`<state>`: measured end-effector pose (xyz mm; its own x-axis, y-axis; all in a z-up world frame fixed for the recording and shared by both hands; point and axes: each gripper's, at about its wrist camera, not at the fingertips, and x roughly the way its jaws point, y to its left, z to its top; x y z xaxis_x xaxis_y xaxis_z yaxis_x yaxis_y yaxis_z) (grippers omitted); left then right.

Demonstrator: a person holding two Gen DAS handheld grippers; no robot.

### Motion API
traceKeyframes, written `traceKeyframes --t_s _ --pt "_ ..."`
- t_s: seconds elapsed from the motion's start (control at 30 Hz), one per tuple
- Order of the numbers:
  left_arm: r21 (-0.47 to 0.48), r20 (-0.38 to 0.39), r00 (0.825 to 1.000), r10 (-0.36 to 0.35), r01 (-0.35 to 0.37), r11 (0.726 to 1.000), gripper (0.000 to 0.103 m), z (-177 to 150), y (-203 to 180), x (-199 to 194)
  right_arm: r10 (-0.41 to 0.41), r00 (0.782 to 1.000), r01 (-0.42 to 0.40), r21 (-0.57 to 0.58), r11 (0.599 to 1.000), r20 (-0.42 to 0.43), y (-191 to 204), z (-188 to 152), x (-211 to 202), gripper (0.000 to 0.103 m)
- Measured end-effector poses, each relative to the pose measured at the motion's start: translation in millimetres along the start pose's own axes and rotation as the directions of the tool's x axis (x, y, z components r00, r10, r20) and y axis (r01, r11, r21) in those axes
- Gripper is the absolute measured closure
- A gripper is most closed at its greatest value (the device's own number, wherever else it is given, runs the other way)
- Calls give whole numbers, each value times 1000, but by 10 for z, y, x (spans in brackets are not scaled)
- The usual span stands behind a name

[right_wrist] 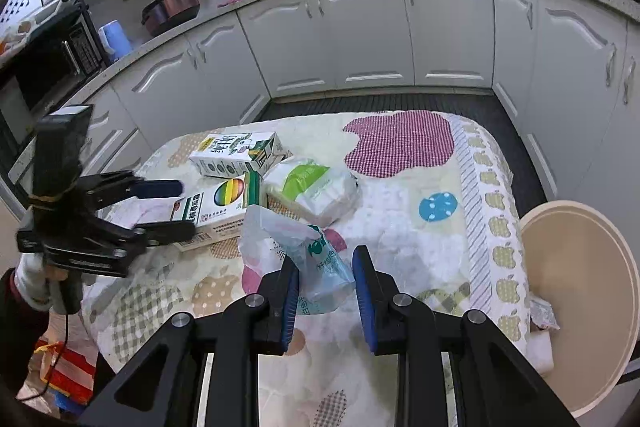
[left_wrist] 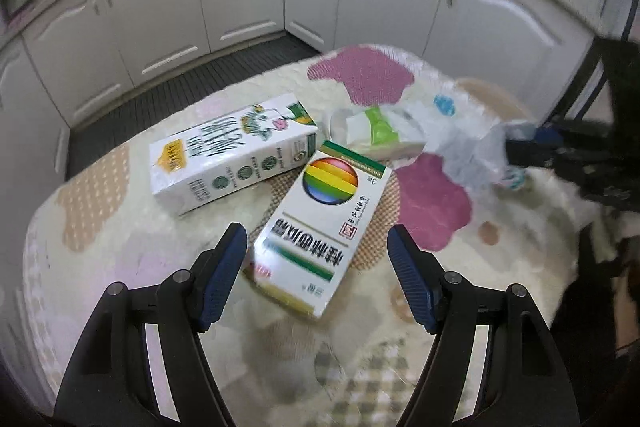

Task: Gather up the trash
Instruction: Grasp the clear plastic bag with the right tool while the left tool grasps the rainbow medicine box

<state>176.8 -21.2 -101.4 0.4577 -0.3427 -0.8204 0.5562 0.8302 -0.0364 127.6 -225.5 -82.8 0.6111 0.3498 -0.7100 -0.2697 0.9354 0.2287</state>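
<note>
A white medicine box with a rainbow ball (left_wrist: pixel 316 227) lies on the patterned tablecloth (left_wrist: pixel 120 251), its near end between the fingers of my open left gripper (left_wrist: pixel 316 247). A white milk carton (left_wrist: pixel 232 151) lies behind it, and a tissue pack with a green label (left_wrist: pixel 380 135) to its right. In the right wrist view my right gripper (right_wrist: pixel 325 267) is open around a crumpled clear plastic bag (right_wrist: pixel 296 251) that rests on the cloth. That view also shows the medicine box (right_wrist: pixel 216 205), the carton (right_wrist: pixel 236 153), the tissue pack (right_wrist: pixel 312 189) and the left gripper (right_wrist: pixel 182 207).
A beige round bin (right_wrist: pixel 580 291) stands at the table's right edge, with a small wrapper (right_wrist: pixel 542 313) on its rim. White kitchen cabinets (right_wrist: pixel 368 35) run behind the table across a dark floor strip (right_wrist: pixel 380 103). A red bag (right_wrist: pixel 68 371) lies on the floor at the left.
</note>
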Motion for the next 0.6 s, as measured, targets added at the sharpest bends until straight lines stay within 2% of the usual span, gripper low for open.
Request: traceKeyframes --t_s 0.13,0.27,0.33,0.37,0.6 --pt "69 -48 997 53 -50 996 31 34 -98 193 -5 1000 5 4 1000 -3 -15 -24 -8 78" --pt "25 -66 998 7 -6 1000 32 84 -93 256 -4 1000 4 10 1000 -3 -37 -40 -19 78" --pt "7 -63 998 -22 22 1000 38 64 -115 233 -1 1000 1 13 1000 -1 -39 -56 -32 78" --pt "6 -60 998 -23 23 1000 52 42 -151 220 -1 1000 1 13 1000 0 -39 -68 -40 78" --pt "-37 -33 998 -46 44 998 54 -111 -363 20 -1 1000 1 29 1000 16 -70 -148 -155 78"
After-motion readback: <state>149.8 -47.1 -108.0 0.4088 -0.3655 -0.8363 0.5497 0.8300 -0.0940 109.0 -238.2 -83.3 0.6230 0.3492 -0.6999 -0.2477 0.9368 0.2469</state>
